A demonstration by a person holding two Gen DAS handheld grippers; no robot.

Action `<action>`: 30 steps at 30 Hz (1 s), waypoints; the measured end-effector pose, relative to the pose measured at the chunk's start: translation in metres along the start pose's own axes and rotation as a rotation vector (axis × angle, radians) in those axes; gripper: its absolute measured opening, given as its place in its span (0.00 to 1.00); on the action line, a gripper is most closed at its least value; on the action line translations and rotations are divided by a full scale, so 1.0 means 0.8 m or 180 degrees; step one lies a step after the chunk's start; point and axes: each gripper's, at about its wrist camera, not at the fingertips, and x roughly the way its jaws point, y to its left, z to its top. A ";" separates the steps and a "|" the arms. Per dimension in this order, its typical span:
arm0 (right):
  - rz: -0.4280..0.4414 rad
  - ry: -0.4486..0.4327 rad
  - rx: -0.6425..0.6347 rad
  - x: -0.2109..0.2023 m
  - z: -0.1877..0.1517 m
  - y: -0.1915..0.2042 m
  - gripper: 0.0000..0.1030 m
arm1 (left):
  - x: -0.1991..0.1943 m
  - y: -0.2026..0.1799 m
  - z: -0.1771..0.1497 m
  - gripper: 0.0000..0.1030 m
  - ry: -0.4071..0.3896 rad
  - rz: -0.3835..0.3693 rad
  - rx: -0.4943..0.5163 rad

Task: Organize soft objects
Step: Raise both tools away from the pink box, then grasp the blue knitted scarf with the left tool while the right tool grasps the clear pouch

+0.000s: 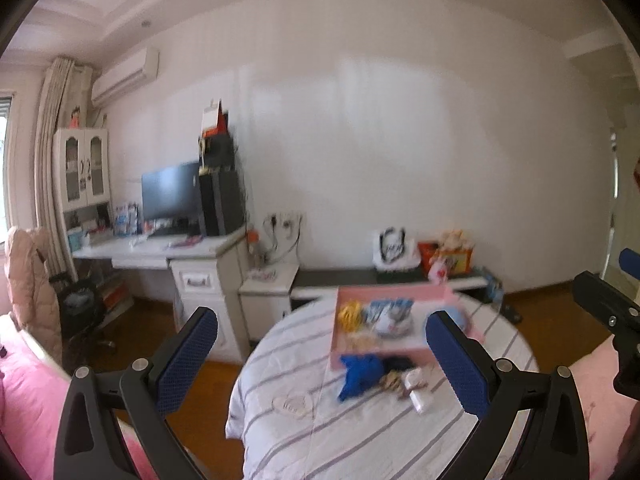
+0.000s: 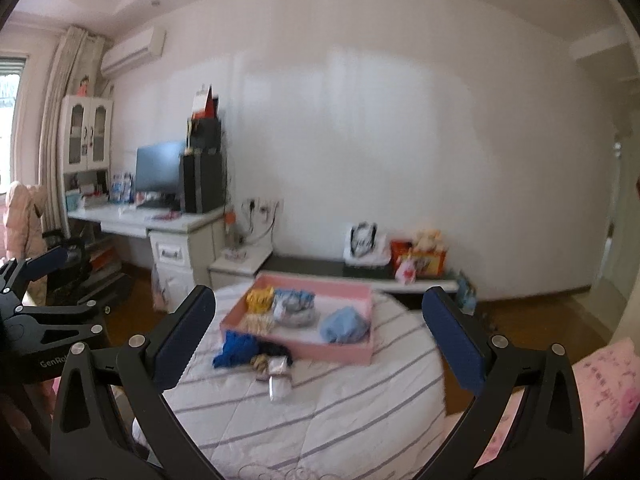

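Note:
A shallow pink tray point(image 2: 352, 354) point(image 1: 404, 294) rests on the striped quilt point(image 2: 320, 408) point(image 1: 340, 432). Inside it lie a yellow item point(image 2: 259, 299), a blue-and-white bundle point(image 2: 294, 306) and a light blue bundle point(image 2: 344, 324). In front of the tray sit a royal blue cloth point(image 2: 234, 350) point(image 1: 360, 372), a dark item point(image 2: 272, 349) and small pale items point(image 2: 280, 376). My left gripper point(image 1: 320, 358) and my right gripper point(image 2: 320, 336) both hover well back from the pile, open, holding nothing. Each gripper shows at the edge of the other's view.
A white desk point(image 2: 160, 220) with a monitor point(image 2: 158, 166) and black boxes stands at the left wall. A low dark bench point(image 2: 312, 268) behind the bed carries bags and a plush toy. Pink bedding point(image 2: 600, 384) lies at right, and wooden floor surrounds the bed end.

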 end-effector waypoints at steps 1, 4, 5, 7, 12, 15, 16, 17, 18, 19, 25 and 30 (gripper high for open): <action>0.0022 0.0085 0.0015 0.012 -0.005 0.001 1.00 | 0.013 0.001 -0.003 1.00 0.0089 0.0015 0.0000; 0.0066 0.0324 0.0009 0.047 -0.020 0.004 1.00 | 0.048 0.003 -0.009 1.00 0.0339 0.0079 0.0024; 0.0074 0.0391 0.0006 0.057 -0.026 0.004 1.00 | 0.061 0.003 -0.012 1.00 0.0420 0.0102 0.0025; 0.0097 0.0555 -0.0004 0.079 -0.039 0.009 1.00 | 0.083 0.006 -0.016 1.00 0.0567 0.0130 0.0025; 0.0193 0.1037 -0.0037 0.142 -0.075 0.020 1.00 | 0.137 0.012 -0.028 1.00 0.0943 0.0150 -0.0003; 0.0238 0.1287 -0.0090 0.172 -0.098 0.031 1.00 | 0.171 0.016 -0.042 1.00 0.1149 0.0172 -0.0022; 0.0229 0.1371 -0.0121 0.183 -0.106 0.035 1.00 | 0.185 0.017 -0.045 1.00 0.1217 0.0169 -0.0029; 0.0222 0.1475 -0.0161 0.198 -0.116 0.039 1.00 | 0.197 0.019 -0.049 1.00 0.1276 0.0160 -0.0035; 0.0218 0.1537 -0.0179 0.206 -0.123 0.043 1.00 | 0.209 0.021 -0.054 1.00 0.1324 0.0154 -0.0038; 0.0214 0.1628 -0.0196 0.218 -0.131 0.046 1.00 | 0.224 0.023 -0.060 1.00 0.1385 0.0153 -0.0046; 0.0170 0.1974 -0.0262 0.275 -0.167 0.056 1.00 | 0.287 0.037 -0.084 1.00 0.1663 0.0138 -0.0102; 0.0181 0.2140 -0.0179 0.310 -0.187 0.052 0.94 | 0.328 0.043 -0.105 1.00 0.1799 0.0117 -0.0116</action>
